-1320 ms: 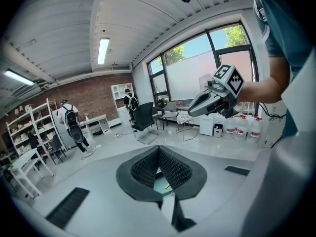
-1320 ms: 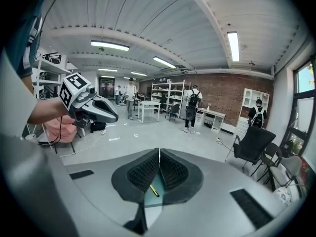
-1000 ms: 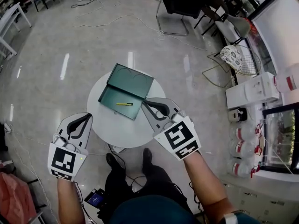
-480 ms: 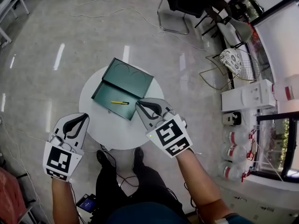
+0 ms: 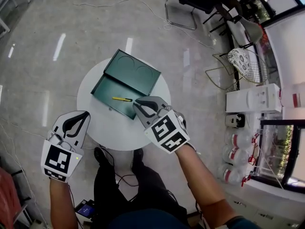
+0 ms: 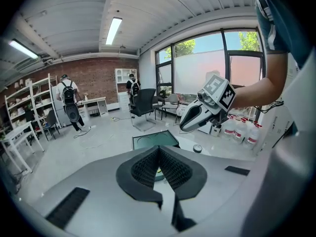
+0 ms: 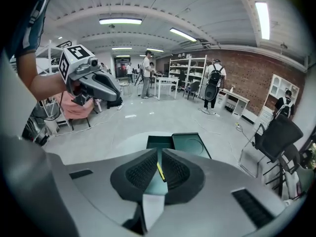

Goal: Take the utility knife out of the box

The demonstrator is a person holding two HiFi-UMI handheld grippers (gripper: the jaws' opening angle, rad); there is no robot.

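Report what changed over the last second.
The right gripper moved forward and leftward over the table to the near edge of the open green box, closing on the yellow utility knife. It has taken hold of nothing; its fingers are a slit apart. The left gripper stayed low beside the table, and the knife still lies in the box.
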